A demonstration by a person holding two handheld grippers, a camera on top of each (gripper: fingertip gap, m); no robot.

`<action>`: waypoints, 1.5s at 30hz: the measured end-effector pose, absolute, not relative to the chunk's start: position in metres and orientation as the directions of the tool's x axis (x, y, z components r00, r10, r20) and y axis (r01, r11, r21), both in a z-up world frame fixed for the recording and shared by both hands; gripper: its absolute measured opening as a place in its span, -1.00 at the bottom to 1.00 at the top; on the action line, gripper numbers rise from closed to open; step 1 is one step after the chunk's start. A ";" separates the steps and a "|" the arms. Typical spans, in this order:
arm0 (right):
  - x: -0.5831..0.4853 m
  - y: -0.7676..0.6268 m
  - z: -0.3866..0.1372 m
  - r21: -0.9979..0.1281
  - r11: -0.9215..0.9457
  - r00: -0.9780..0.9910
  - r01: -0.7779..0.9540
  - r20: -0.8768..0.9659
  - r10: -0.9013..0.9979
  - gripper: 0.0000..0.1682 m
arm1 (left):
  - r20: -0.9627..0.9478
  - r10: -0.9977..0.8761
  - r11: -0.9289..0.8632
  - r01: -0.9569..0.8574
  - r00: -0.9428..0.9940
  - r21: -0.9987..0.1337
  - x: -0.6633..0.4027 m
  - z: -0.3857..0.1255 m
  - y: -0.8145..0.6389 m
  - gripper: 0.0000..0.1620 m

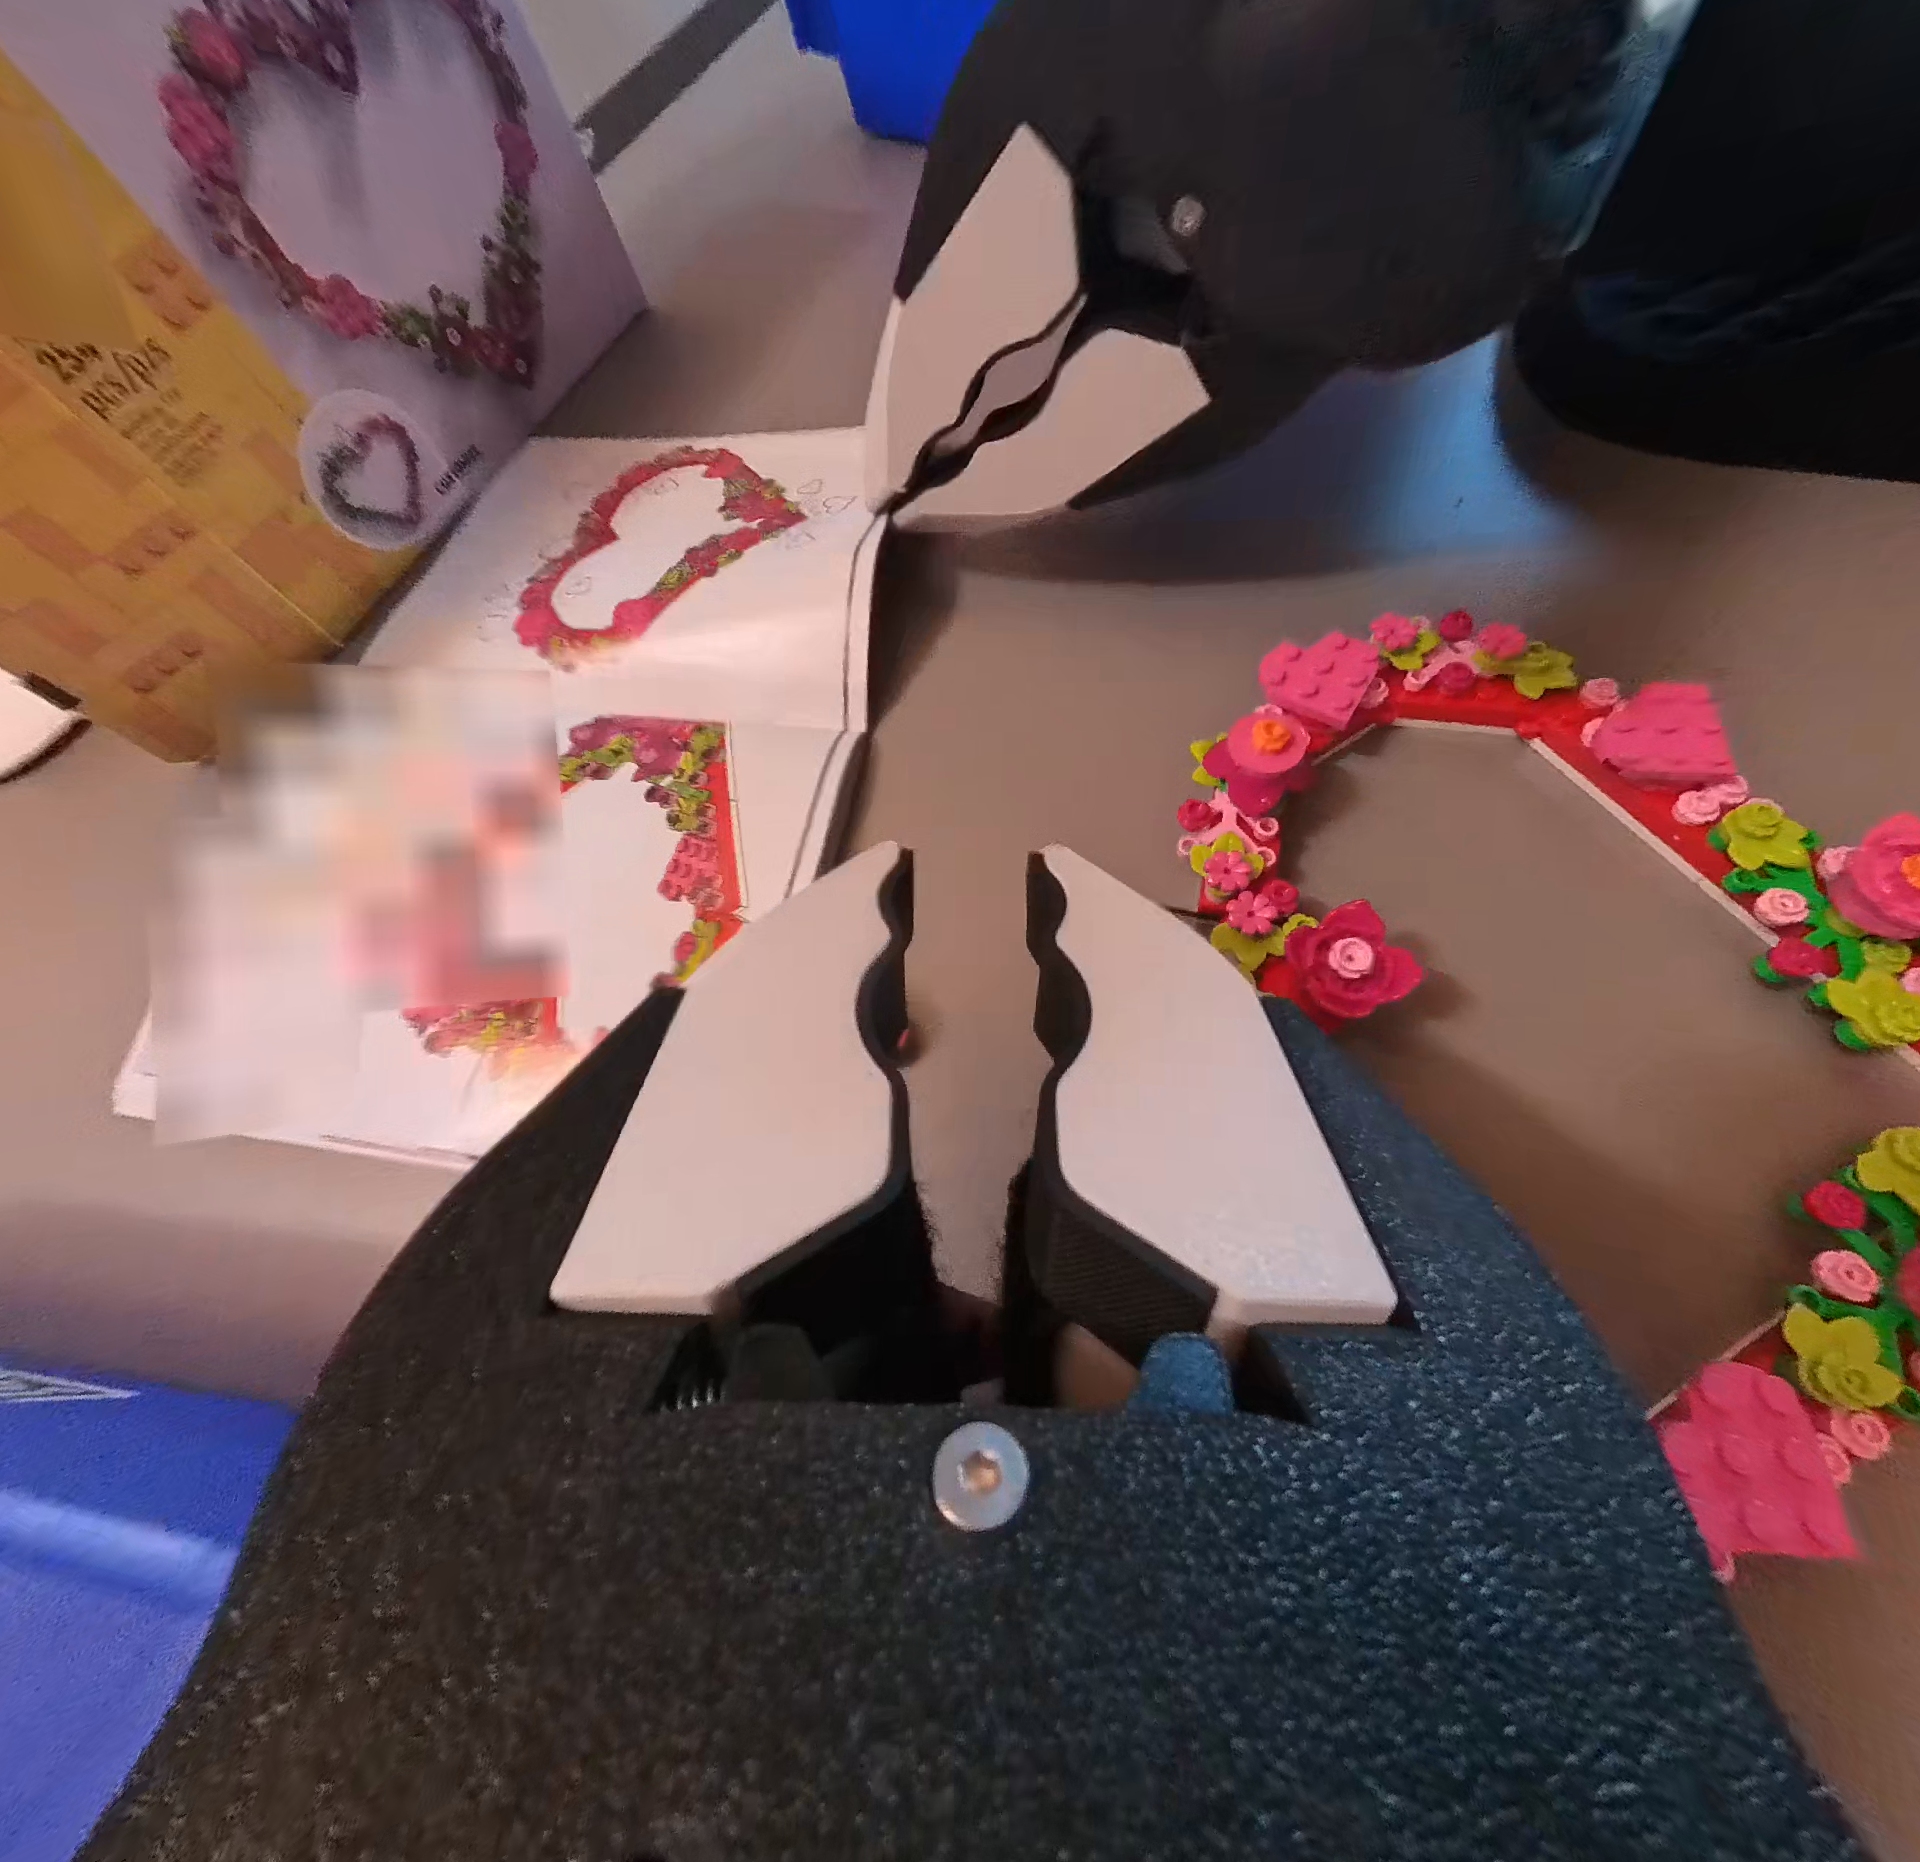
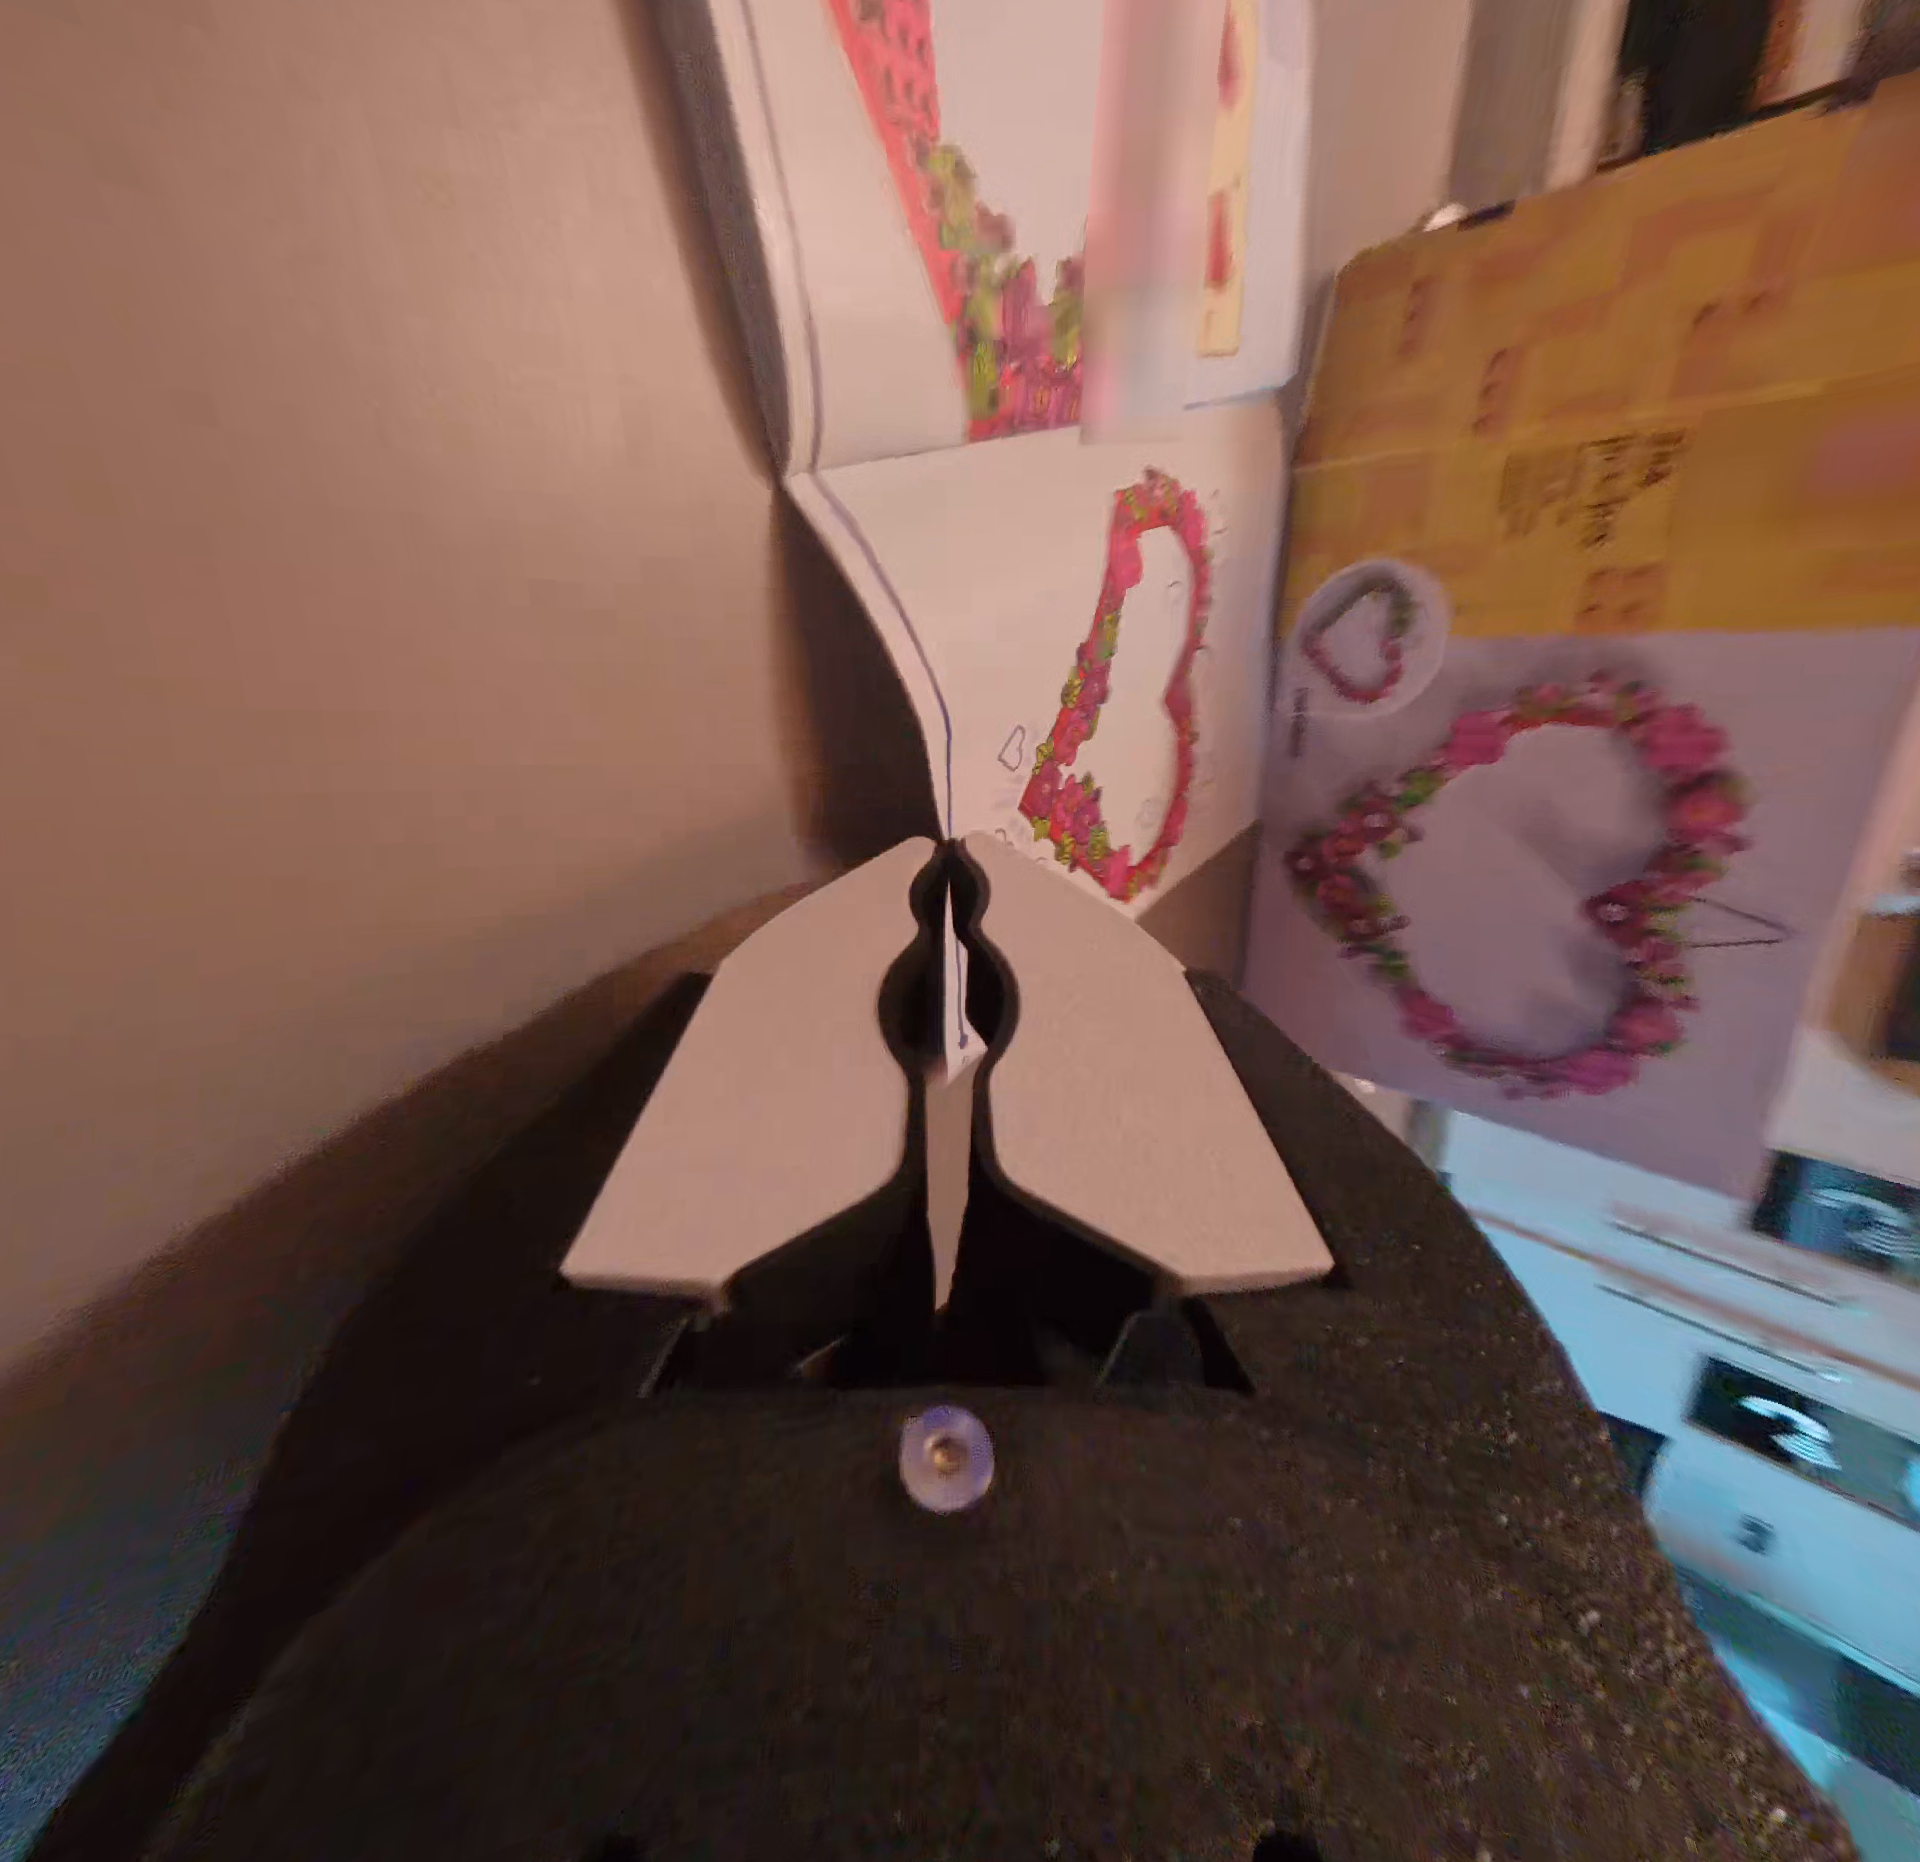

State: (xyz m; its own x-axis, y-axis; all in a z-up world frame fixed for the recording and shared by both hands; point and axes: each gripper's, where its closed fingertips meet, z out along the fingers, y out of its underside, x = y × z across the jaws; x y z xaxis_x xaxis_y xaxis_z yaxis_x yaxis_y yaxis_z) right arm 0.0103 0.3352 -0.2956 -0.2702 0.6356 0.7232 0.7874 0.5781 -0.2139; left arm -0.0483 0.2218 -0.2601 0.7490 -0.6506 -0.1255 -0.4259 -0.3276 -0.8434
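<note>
Our right gripper (image 2: 951, 856) has its jaws pinched shut on the corner of one page of the open booklet (image 1: 717, 586), w/ the sheet bowing up from the spine just ahead; we judge a hard or sideways tug could tear it or drag the whole booklet across the desk (image 1: 1039, 669). Our left gripper (image 1: 968, 867) hovers w/ jaws apart, holding nothing, booklet just to their left and the brick flower heart (image 1: 1351, 825) to their right. The box (image 1: 343, 202) stands beyond, near enough for a swinging page to bump it.
</note>
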 end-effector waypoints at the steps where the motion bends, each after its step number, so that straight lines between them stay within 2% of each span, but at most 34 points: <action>1: 0.009 0.334 -0.284 -0.232 0.588 -0.239 0.775 0.754 0.612 -1.00 | -0.144 -0.640 -0.309 -0.425 0.755 -0.851 -0.050 -0.254 0.222 -0.74; 3: 0.006 0.329 -0.256 -0.267 0.619 -0.170 0.738 0.815 0.554 -1.00 | -0.186 -0.616 -0.282 -0.435 0.765 -0.855 -0.054 -0.240 0.222 -0.65; 5: 0.006 0.329 -0.223 -0.236 0.654 -0.106 0.718 0.892 0.439 -1.00 | -0.251 -0.575 -0.268 -0.469 0.779 -0.842 -0.066 -0.221 0.220 -0.55; 7: 0.006 0.325 -0.196 -0.158 0.693 -0.081 0.703 0.951 0.300 -1.00 | -0.280 -0.529 -0.231 -0.453 0.801 -0.861 -0.080 -0.192 0.214 -0.56; 10: -0.004 0.309 -0.169 0.036 0.756 -0.118 0.654 0.992 0.055 -1.00 | -0.204 -0.516 -0.217 -0.357 0.832 -0.908 -0.094 -0.160 0.197 -0.59; 14: -0.046 0.262 -0.186 0.304 0.860 -0.246 0.410 0.945 -0.217 -0.99 | -0.159 -0.469 -0.152 -0.256 0.869 -0.955 -0.106 -0.140 0.182 -0.63; 16: -0.063 0.237 -0.222 0.323 0.911 -0.358 0.256 0.907 -0.221 -0.99 | -0.143 -0.484 -0.153 -0.245 0.863 -0.957 -0.102 -0.145 0.175 -0.64; 18: -0.068 0.227 -0.246 0.222 0.951 -0.437 0.213 0.893 -0.111 -0.93 | -0.154 -0.468 -0.169 -0.259 0.870 -0.951 -0.104 -0.153 0.170 -0.64; 19: -0.066 0.228 -0.249 0.126 0.960 -0.464 0.250 0.886 0.004 -0.78 | -0.161 -0.469 -0.171 -0.268 0.868 -0.948 -0.104 -0.155 0.166 -0.64; 21: -0.056 0.226 -0.239 -0.153 0.936 -0.455 0.316 0.842 0.291 -0.72 | -0.167 -0.473 -0.173 -0.277 0.865 -0.945 -0.104 -0.158 0.157 -0.64; 23: -0.042 0.229 -0.224 -0.414 0.827 -0.426 0.381 0.715 0.554 -0.66 | -0.176 -0.465 -0.185 -0.289 0.868 -0.939 -0.106 -0.163 0.151 -0.66; 25: -0.028 0.235 -0.228 -0.567 0.662 -0.420 0.489 0.512 0.749 -0.60 | -0.191 -0.482 -0.211 -0.324 0.855 -0.922 -0.102 -0.172 0.150 -0.68; 27: -0.024 0.249 -0.247 -0.596 0.528 -0.390 0.605 0.356 0.849 -0.67 | -0.218 -0.503 -0.255 -0.384 0.836 -0.887 -0.093 -0.184 0.154 -0.68; 28: -0.028 0.254 -0.257 -0.588 0.514 -0.389 0.624 0.337 0.857 -0.70 | -0.239 -0.515 -0.265 -0.418 0.823 -0.869 -0.088 -0.189 0.157 -0.69; 31: -0.057 0.267 -0.266 -0.614 0.542 -0.351 0.574 0.414 0.840 -0.77 | -0.295 -0.553 -0.253 -0.495 0.779 -0.831 -0.068 -0.199 0.168 -0.73; 34: -0.086 0.254 -0.269 -0.685 0.525 -0.398 0.504 0.356 0.846 -0.78 | -0.315 -0.567 -0.295 -0.544 0.761 -0.786 -0.060 -0.216 0.184 -0.77; 38: -0.094 0.246 -0.266 -0.763 0.365 -0.466 0.533 0.096 0.879 -0.67 | -0.394 -0.550 -0.372 -0.638 0.736 -0.674 -0.063 -0.240 0.214 -0.86; 40: -0.091 0.252 -0.230 -0.876 0.201 -0.445 0.438 -0.017 0.895 -0.58 | -0.459 -0.545 -0.366 -0.692 0.701 -0.622 -0.061 -0.247 0.228 -0.88; 42: -0.087 0.260 -0.200 -0.939 0.023 -0.445 0.343 -0.141 0.884 -0.52 | -0.539 -0.513 -0.357 -0.737 0.669 -0.574 -0.062 -0.244 0.239 -0.88; 45: -0.091 0.262 -0.200 -0.901 -0.138 -0.480 0.411 -0.342 0.808 -0.26 | -0.481 -0.560 -0.321 -0.712 0.674 -0.624 -0.040 -0.235 0.234 -0.90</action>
State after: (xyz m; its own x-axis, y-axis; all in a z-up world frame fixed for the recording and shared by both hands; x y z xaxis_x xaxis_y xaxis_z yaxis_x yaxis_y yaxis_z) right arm -0.0910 0.2621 -0.2002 -0.4797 0.8081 -0.3418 0.4106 -0.1376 -0.9014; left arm -0.0402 0.2337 -0.2349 0.6745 -0.5601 -0.4810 -0.7120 -0.3212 -0.6244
